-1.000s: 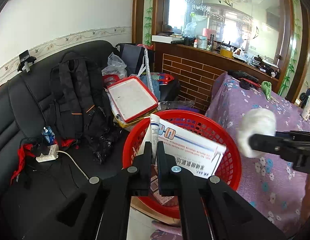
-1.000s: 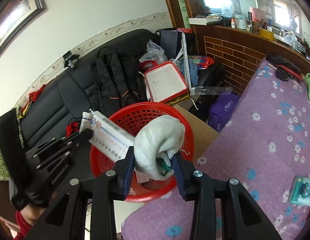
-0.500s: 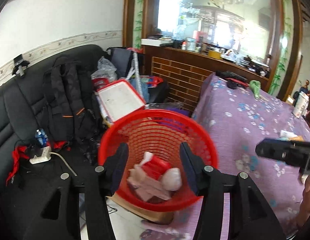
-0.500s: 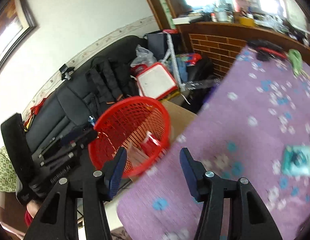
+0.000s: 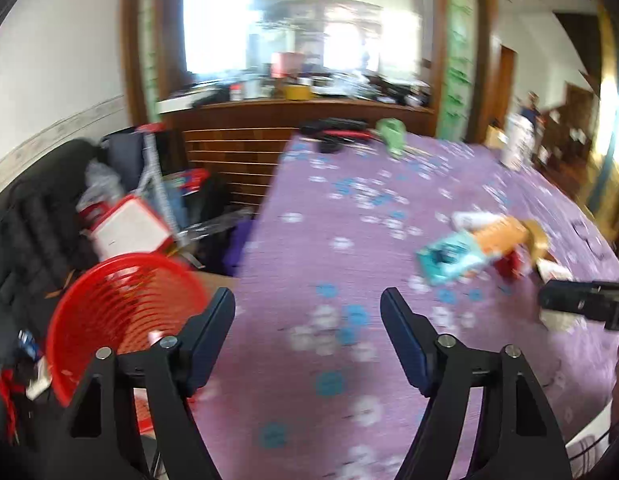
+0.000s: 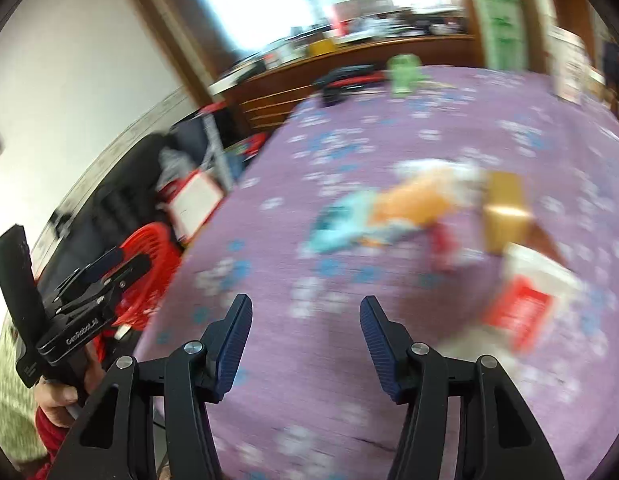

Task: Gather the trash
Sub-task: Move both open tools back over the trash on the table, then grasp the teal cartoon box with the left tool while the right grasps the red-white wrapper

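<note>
Purple flowered tablecloth (image 5: 329, 264) beside black sofa (image 5: 33, 216), red basket (image 5: 109, 300).

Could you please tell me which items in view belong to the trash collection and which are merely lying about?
Job: red basket; teal packet; orange wrapper; red-and-white carton; brown box.
Lying about: green item; whiteboard.

The left wrist view looks forward along its fingers (image 5: 213, 332) from low over the tabletop's (image 5: 349, 380) near left edge. The right wrist view sits close above the near edge, facing the far edge. Both share the purple tabletop (image 6: 329, 380), basket (image 5: 121, 296) and trash pile (image 6: 421, 216).
</note>
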A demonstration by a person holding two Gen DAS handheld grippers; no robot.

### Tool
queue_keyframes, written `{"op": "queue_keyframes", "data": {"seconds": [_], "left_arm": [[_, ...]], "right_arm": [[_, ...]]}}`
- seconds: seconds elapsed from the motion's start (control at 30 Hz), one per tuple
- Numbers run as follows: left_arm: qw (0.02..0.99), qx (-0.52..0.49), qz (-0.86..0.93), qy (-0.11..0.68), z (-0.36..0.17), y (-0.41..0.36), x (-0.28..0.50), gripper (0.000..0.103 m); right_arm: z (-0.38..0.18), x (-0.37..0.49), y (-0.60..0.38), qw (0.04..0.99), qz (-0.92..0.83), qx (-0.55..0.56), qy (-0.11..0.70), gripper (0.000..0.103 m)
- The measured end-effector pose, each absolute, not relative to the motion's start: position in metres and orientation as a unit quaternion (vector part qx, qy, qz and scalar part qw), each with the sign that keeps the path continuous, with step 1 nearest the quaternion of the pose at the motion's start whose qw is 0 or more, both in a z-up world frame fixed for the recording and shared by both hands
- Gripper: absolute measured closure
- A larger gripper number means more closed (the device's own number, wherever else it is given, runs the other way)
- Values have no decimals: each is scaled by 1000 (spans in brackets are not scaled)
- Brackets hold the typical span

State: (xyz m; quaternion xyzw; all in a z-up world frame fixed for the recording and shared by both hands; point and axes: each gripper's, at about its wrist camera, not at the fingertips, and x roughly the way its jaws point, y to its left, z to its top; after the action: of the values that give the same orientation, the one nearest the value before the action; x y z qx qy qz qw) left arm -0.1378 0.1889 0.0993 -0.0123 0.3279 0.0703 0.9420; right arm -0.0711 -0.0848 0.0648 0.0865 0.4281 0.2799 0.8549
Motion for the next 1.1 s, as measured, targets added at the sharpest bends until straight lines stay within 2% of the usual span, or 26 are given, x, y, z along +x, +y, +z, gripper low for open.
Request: {"op": "queue_keyframes", "data": {"seconds": [0.07, 0.2, 0.27, 0.5, 0.7, 1.1], "left_arm": [[940, 1, 53, 337, 95, 168, -125, 23], [937, 22, -2, 349, 86, 122, -93, 22], [934, 45, -31, 353, 82, 102, -78, 11], [914, 145, -53, 374, 56, 70, -35, 10], [910, 191, -40, 366, 42, 64, -10, 10], [905, 182, -71, 378, 17, 56, 16, 10]], "right_arm": [[62, -67, -112, 859, 256, 109, 429, 42], [59, -61, -152, 865, 220, 143, 427, 40], [57, -60, -166, 864, 214, 155, 429, 40], [45, -53, -198, 857, 201, 185, 437, 36], [32, -38, -199, 845, 189, 202, 458, 36], [10, -15, -175, 837, 167, 189, 485, 35]]}}
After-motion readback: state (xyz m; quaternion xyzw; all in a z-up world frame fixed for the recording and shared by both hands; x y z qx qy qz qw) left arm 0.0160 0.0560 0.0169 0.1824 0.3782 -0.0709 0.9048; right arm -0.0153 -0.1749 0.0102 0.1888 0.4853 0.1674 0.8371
